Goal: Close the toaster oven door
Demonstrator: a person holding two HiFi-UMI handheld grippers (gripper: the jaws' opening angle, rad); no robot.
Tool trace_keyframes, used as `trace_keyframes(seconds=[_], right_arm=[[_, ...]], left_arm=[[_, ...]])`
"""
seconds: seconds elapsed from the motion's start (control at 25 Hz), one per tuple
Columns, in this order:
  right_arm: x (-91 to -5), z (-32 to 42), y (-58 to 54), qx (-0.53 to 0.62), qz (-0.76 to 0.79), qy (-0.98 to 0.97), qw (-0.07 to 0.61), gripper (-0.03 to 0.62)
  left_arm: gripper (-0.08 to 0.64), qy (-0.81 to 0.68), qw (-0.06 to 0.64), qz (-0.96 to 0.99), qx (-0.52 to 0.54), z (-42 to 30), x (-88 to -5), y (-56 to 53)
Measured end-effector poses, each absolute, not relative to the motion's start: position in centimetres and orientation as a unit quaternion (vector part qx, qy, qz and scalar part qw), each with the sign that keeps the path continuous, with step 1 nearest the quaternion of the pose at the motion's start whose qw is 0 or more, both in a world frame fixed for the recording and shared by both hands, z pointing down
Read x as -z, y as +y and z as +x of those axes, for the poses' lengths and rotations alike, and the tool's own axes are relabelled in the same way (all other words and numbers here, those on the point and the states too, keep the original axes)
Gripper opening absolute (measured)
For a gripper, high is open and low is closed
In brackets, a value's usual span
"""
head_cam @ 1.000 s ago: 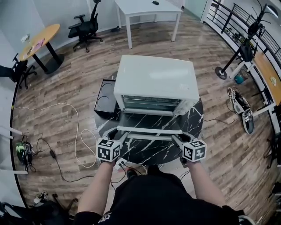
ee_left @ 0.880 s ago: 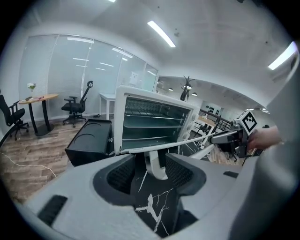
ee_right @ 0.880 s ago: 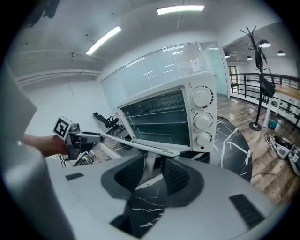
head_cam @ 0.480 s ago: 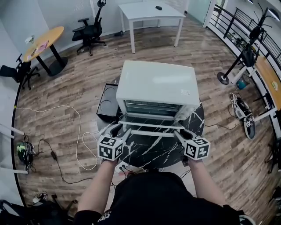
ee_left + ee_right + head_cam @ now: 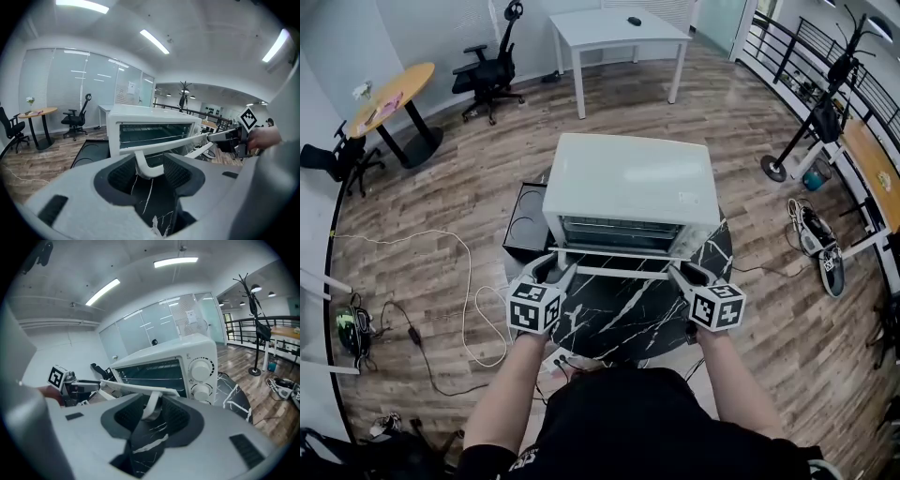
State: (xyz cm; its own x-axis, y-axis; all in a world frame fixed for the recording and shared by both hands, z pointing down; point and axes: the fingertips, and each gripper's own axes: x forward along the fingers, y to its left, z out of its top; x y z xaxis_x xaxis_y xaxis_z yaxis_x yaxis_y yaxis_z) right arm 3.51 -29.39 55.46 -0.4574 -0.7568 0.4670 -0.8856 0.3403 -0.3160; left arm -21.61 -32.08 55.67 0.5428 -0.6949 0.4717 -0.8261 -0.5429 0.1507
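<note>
A white toaster oven [image 5: 628, 178] stands on a round black marble table [image 5: 619, 323]. Its door is tilted partway up, and the white handle bar [image 5: 619, 273] runs across its front edge. My left gripper [image 5: 555, 270] is shut on the handle's left bracket [image 5: 149, 168], which fills the gap between the pads of the left gripper [image 5: 150, 171]. My right gripper [image 5: 680, 274] holds the right bracket [image 5: 152, 404] the same way, between the jaws of the right gripper [image 5: 152, 411]. The oven's two knobs [image 5: 200, 369] show at its right side, and wire racks show inside.
A black box-like appliance [image 5: 523, 216] sits against the oven's left side. Cables [image 5: 469, 309] trail over the wooden floor at the left. Farther off are a white desk [image 5: 623, 28], an office chair [image 5: 487, 61], a round yellow table [image 5: 389, 89] and shoes [image 5: 816, 234].
The door has swung up from lying nearly flat over the table to a steep tilt. Both grippers moved forward towards the oven with the handle between their jaws.
</note>
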Motion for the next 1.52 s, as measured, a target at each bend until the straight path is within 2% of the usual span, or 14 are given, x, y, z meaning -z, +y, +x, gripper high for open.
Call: trace_keyframes(seconds=[0.36, 0.8, 1.52], right_arm=[[-54.4, 3.9, -31.2, -0.255, 0.516, -0.809, 0.119, 0.130], [-52.4, 3.8, -32.8, -0.175, 0.515, -0.823, 0.163, 0.134], [-52.6, 3.9, -33.8, -0.180, 0.513, -0.823, 0.164, 0.129]], left_arm=[[0.189, -0.450, 0.168, 0.860, -0.173, -21.2, -55.0, -33.2], [0.190, -0.447, 0.159, 0.865, -0.164, -20.7, -53.6, -36.3], [0.173, -0.449, 0.152, 0.868, -0.149, -20.6, -52.2, -38.0]])
